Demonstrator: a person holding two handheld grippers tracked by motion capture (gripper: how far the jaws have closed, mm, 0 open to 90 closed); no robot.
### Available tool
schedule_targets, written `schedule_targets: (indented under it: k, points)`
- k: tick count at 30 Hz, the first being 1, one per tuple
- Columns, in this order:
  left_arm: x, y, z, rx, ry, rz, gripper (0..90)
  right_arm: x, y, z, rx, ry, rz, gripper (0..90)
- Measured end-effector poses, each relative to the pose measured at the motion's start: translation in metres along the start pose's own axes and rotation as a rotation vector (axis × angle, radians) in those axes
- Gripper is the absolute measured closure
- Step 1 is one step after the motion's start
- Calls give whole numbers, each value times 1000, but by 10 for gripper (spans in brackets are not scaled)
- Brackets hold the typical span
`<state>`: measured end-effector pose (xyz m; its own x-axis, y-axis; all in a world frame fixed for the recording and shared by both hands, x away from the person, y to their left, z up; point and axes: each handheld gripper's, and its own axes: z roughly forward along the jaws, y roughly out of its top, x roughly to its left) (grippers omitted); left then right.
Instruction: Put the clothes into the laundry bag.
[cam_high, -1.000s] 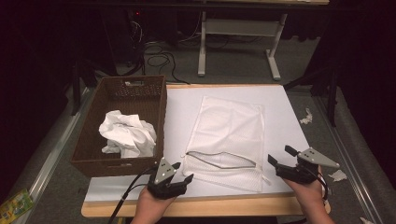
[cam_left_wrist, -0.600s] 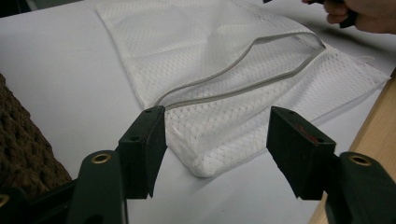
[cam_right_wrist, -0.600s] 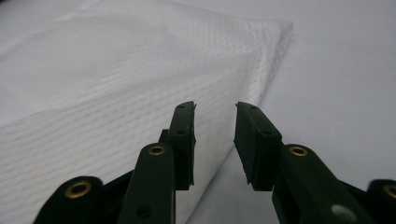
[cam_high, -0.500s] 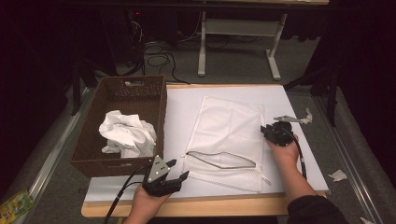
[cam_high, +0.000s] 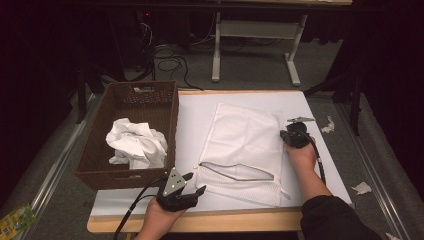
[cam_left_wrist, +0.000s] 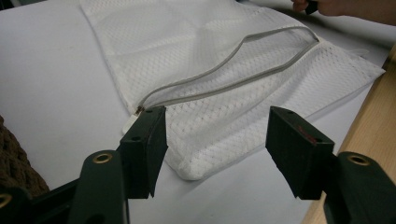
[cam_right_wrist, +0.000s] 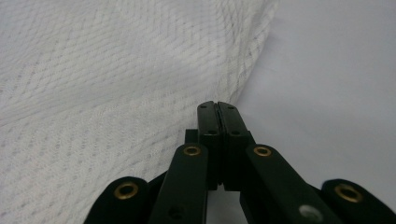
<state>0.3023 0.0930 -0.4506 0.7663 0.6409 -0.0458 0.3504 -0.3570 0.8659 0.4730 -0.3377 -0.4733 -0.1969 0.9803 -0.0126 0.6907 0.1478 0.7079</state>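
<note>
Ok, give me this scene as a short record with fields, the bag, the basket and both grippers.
mesh bag: flat on the white table, zipper partly open
basket: left of bag, holds crumpled white cloth
left gripper: open, at the bag's near corner
right gripper: jaws together at the bag's right edge; whether they pinch mesh is unclear

Dim room, grey carpet (cam_high: 260, 70) strewn with cables (cam_high: 170, 62) and paper scraps (cam_high: 362, 188), white-legged stand (cam_high: 252, 37) behind wooden table (cam_high: 235, 221) under white sheet (cam_high: 192, 125), dark curtains at sides.
</note>
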Motion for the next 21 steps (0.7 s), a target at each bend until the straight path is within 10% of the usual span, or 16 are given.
schedule_targets:
  k: [21]
  points:
    - [-7,-1,30,89,25,28,460,-35,-88,-101,-78,-6,72,888]
